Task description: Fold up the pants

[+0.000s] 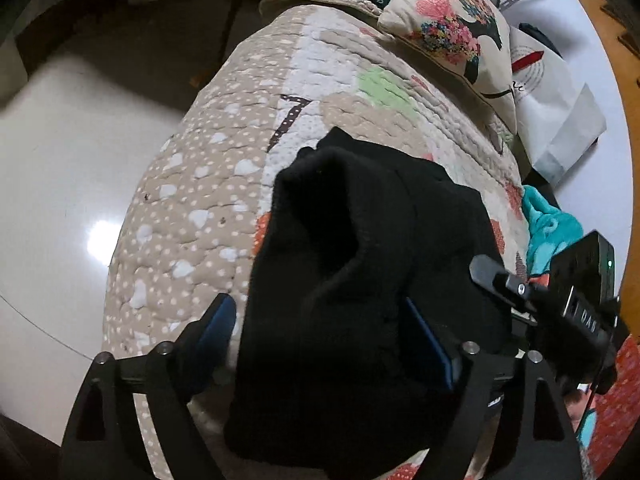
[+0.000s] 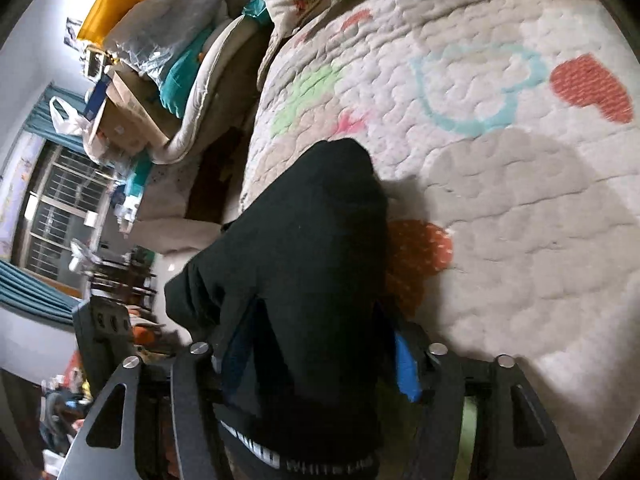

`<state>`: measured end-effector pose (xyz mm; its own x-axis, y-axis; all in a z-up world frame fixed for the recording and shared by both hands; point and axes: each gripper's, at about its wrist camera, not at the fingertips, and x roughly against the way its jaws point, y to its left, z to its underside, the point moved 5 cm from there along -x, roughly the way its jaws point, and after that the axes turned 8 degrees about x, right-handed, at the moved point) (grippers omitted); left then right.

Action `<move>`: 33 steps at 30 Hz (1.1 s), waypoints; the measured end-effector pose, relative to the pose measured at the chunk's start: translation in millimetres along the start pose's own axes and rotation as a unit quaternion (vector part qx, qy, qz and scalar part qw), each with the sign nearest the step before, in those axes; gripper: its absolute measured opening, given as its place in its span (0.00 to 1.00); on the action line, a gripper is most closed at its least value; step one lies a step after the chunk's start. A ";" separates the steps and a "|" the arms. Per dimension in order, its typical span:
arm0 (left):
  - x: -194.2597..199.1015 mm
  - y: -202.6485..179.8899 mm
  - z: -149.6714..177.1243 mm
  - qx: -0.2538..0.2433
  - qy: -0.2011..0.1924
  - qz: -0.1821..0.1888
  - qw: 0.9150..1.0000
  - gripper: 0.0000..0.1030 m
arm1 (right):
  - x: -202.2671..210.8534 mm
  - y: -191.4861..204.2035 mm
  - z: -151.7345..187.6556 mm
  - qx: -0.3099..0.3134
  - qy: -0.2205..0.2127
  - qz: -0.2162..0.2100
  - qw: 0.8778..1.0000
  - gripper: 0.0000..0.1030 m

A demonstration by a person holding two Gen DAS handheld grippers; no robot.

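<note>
The black pants [image 1: 352, 264] hang bunched between the blue-padded fingers of my left gripper [image 1: 320, 320], held above the quilted bed cover [image 1: 192, 184]. The jaws stand fairly wide with thick cloth filling the gap between them. In the right wrist view the same black pants [image 2: 308, 248] fill the gap of my right gripper [image 2: 320, 352], and a waistband with white lettering [image 2: 320, 462] shows at the bottom. The right gripper's body [image 1: 580, 300] shows at the right of the left wrist view, close beside the left one.
A floral pillow [image 1: 452, 28] and white paper bag [image 1: 560, 96] lie at the bed's far end. A teal cloth [image 1: 548, 224] lies at the right. Glossy floor [image 1: 60, 200] is left of the bed. Piled bedding and boxes [image 2: 160, 64] stand beyond the bed edge.
</note>
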<state>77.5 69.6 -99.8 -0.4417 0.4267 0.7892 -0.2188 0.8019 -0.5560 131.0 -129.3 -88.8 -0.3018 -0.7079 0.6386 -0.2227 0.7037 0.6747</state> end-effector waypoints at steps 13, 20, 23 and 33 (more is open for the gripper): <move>22.4 -31.6 -2.8 -0.014 -0.017 0.041 0.999 0.33 | 27.1 47.4 -11.7 0.074 -0.034 0.016 0.997 0.30; 19.6 -80.4 -15.5 -0.024 -0.016 0.060 0.998 0.33 | 72.2 38.0 -33.5 0.071 -0.072 0.036 0.994 0.29; 13.5 -106.8 -22.8 -0.041 -0.021 0.058 0.997 0.33 | 88.5 23.7 -46.5 0.050 -0.083 0.042 0.994 0.29; -46.0 -149.7 -55.4 -0.087 -0.016 -0.013 0.996 0.37 | 92.3 -22.4 -93.4 0.044 -0.101 0.090 0.990 0.30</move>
<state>178.9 -46.9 -38.4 -0.4662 0.3929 0.7926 -0.0780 0.8742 -0.4792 194.8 -216.1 -10.3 -0.5217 -0.5493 0.6528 -0.2248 0.8266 0.5159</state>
